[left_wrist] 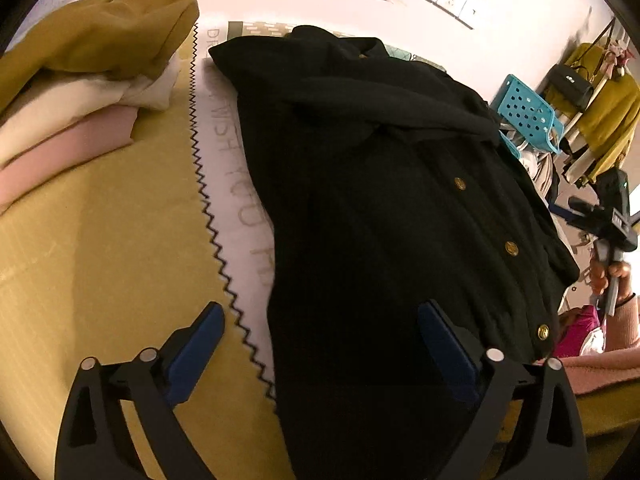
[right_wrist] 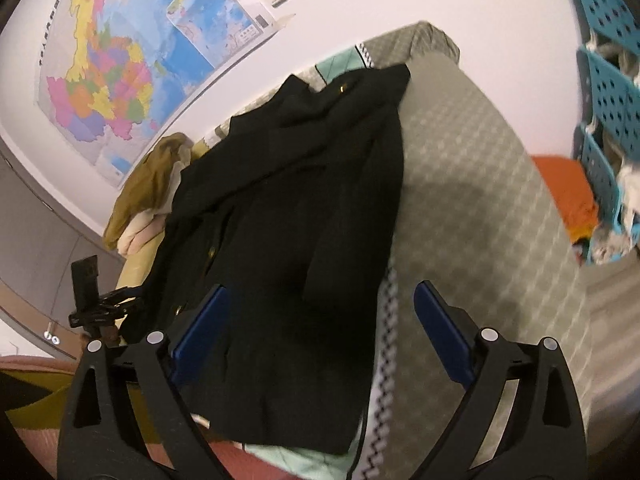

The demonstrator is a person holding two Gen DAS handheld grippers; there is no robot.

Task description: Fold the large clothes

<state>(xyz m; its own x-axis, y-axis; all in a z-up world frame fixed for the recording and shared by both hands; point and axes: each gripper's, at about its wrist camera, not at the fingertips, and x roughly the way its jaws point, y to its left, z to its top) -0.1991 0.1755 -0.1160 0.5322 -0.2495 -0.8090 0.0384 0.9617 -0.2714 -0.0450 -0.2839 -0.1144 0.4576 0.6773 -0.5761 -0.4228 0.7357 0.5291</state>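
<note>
A: Black jacket (left_wrist: 380,200) spread flat on the bed, matte knit-looking cloth, round gold buttons (left_wrist: 511,247) in a line near one edge.

B: Seen from the other side too: same jacket (right_wrist: 288,216), one sleeve folded across the body, hem just beyond the fingertips.

A: Left gripper (left_wrist: 320,344) wide open, blue pads (left_wrist: 196,356) spread, gripping nothing. One pad over yellow bedding (left_wrist: 100,272), the other over dark cloth.

B: Right gripper (right_wrist: 322,332) spread wide as well, hovering above the hem, nothing pinched.

A: Under the jacket, pale sheet with a black zigzag border (left_wrist: 208,208).

B: Beside it, grey checked cover (right_wrist: 472,184), soft weave.

A: Far corner: folded stack (left_wrist: 80,92), mustard on top, cream and pink beneath.

B: Perforated turquoise plastic basket (left_wrist: 528,114) off the bed's edge. Colourful map (right_wrist: 120,64) on the wall.
</note>
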